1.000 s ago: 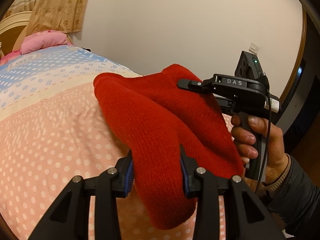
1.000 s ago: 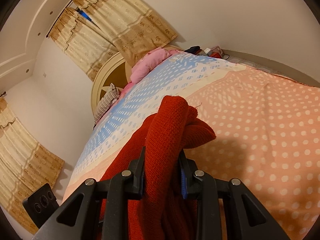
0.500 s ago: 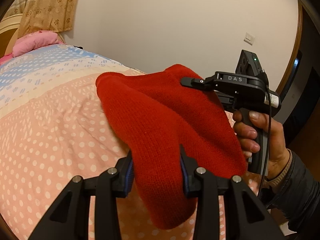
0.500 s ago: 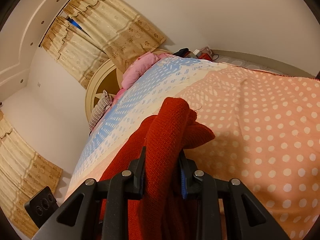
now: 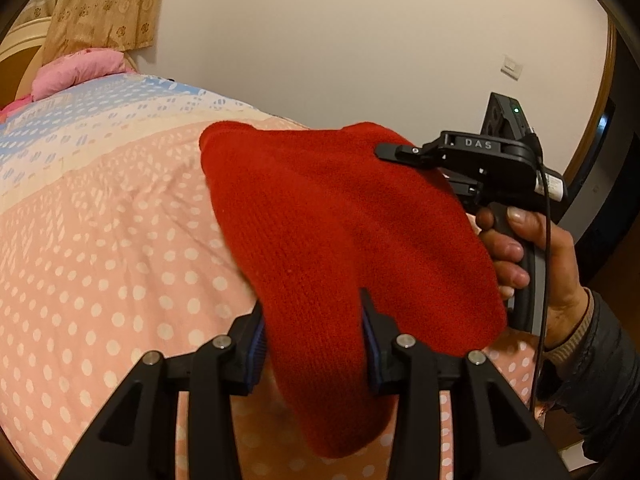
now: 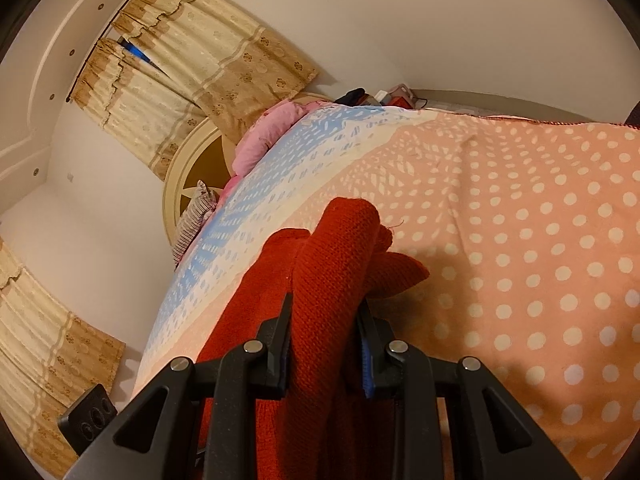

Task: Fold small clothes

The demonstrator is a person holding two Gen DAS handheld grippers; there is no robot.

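A red knit garment hangs folded between my two grippers, just above the pink dotted bedspread. My left gripper has its pads on the lower part of the knit, and its jaws are opening slightly with the fabric still between them. In the left wrist view a hand holds the right gripper, whose finger lies over the garment's far edge. In the right wrist view the right gripper is shut on a thick bunch of the red knit garment, which sticks out past the fingertips over the bedspread.
A pink pillow and a striped cushion lie at the round headboard. Beige curtains hang behind it. Small items sit beyond the bed's far edge. A dark sleeve is at the right.
Both grippers have sunk a little toward the bed with the red garment between them. The bedspread looks closer in the right wrist view. Both grips look unchanged.
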